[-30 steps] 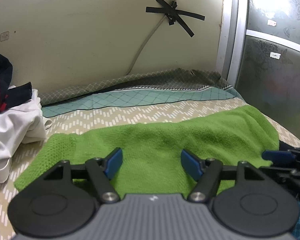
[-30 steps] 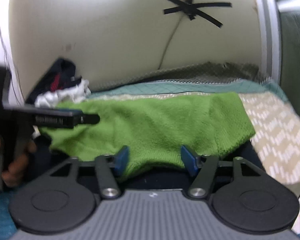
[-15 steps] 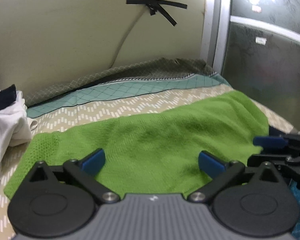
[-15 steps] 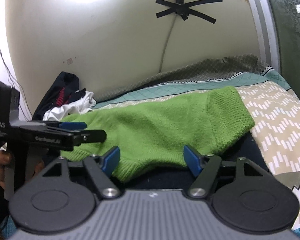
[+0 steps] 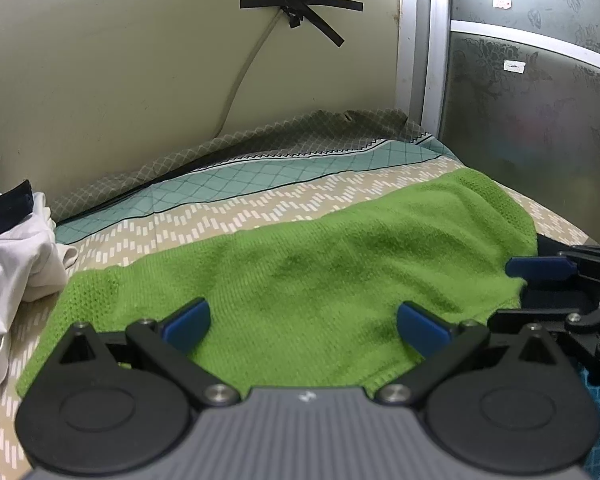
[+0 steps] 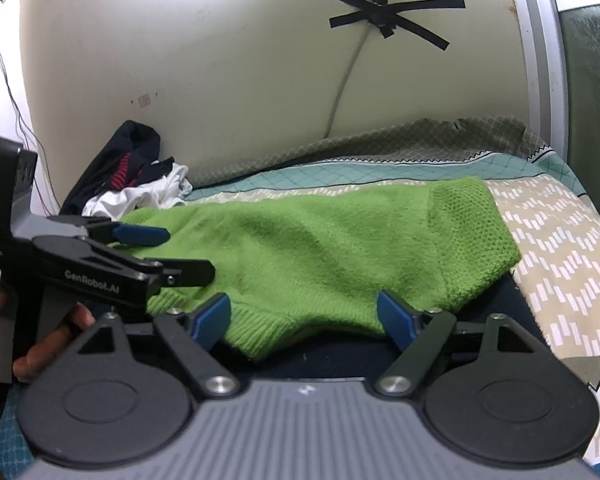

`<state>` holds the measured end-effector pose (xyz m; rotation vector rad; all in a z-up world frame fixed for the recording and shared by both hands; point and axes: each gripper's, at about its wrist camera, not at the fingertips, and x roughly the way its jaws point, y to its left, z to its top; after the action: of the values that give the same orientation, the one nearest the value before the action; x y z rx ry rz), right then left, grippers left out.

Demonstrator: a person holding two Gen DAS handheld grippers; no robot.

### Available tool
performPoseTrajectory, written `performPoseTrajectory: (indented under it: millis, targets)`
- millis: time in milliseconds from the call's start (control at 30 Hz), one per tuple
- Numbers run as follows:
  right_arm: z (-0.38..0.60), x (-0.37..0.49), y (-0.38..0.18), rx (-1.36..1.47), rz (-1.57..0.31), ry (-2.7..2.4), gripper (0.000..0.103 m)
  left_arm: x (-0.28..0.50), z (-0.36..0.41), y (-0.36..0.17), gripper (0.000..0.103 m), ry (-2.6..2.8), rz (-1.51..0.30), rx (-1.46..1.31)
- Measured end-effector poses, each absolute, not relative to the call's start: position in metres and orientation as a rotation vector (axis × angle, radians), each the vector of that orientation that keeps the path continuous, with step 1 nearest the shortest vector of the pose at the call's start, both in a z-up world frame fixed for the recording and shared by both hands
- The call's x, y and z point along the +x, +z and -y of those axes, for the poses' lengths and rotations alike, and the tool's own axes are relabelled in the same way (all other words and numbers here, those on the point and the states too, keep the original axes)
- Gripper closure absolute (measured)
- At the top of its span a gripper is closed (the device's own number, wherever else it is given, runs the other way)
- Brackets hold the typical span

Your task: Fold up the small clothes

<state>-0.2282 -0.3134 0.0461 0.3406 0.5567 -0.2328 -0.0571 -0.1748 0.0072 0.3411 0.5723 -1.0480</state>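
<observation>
A: Nearest, what do the left gripper (image 5: 302,322) and its fingers (image 5: 186,322) look like?

B: Black linkage arms, flat blue pads. They stand released, spread far wider than a second ago, with nothing pinched. The sweater (image 5: 320,280) lies just beyond and between the pads, its near hem under them.

A: And the right gripper (image 6: 304,316)?

B: Same build. Its jaws are opening, wider than a second back. The sweater's ribbed hem sags between the pads, but they do not press on it. A dark cloth (image 6: 340,354) lies under that hem.

A: The sweater itself?

B: Bright green, fuzzy knit, with a coarser waffle texture at both ends. It lies spread crosswise on the bed (image 5: 260,216), slightly rumpled. A second ago it looked much the same; it has not shifted.

A: What is beyond it?

B: A bedsheet in bands: beige with white dashes, then teal lattice, then grey diamond. At the left, a crumpled pile of clothes (image 6: 140,184), white and navy with red stripes. Behind is a cream wall (image 5: 120,80) with a cable (image 5: 244,76) held by crossed black tape (image 5: 300,4), and a frosted patterned glass panel (image 5: 540,100) on the right.
</observation>
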Motion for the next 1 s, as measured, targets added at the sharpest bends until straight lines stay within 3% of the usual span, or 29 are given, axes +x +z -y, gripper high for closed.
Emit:
performPoseTrajectory:
  millis: [400, 1000]
  targets:
    - [0.3197, -0.23, 0.0444, 0.411, -0.537, -0.198, 0.02, -0.0592, 0.1748, 0.0067, 0.0, -1.05, -0.566, 0.358]
    - [0.3233, -0.2284, 0.0436, 0.405, -0.548, -0.184, 0.02, -0.0627, 0.1688, 0.0103, 0.0, -1.05, -0.543, 0.345]
